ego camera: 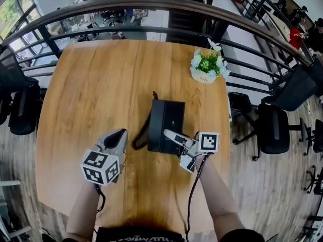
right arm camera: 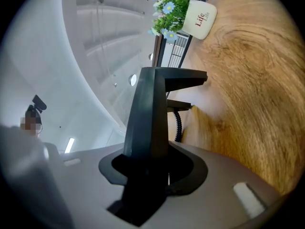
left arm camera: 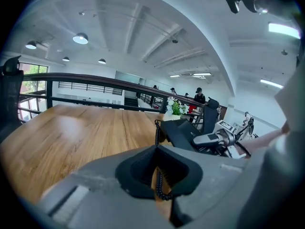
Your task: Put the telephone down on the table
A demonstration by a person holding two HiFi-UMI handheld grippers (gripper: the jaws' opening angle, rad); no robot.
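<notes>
- Right gripper (ego camera: 170, 135): jaws clamped on the near edge of the black rectangular plastic telephone (ego camera: 165, 119).
- Telephone: over the middle of the light wooden table (ego camera: 96, 84); contact with the tabletop unclear.
- Left gripper (ego camera: 117, 136): jaws together, beside the black coiled cord (ego camera: 143, 133).

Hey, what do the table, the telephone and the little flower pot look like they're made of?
Table: wood or a wood-look laminate with a smooth satin finish; grain lines run along it under a soft glare.
Telephone: black plastic by the look, matt, with moulded edges and a coiled cord.
Flower pot: smooth and white with printed lettering, probably ceramic or plastic; the look leaves it open.
</notes>
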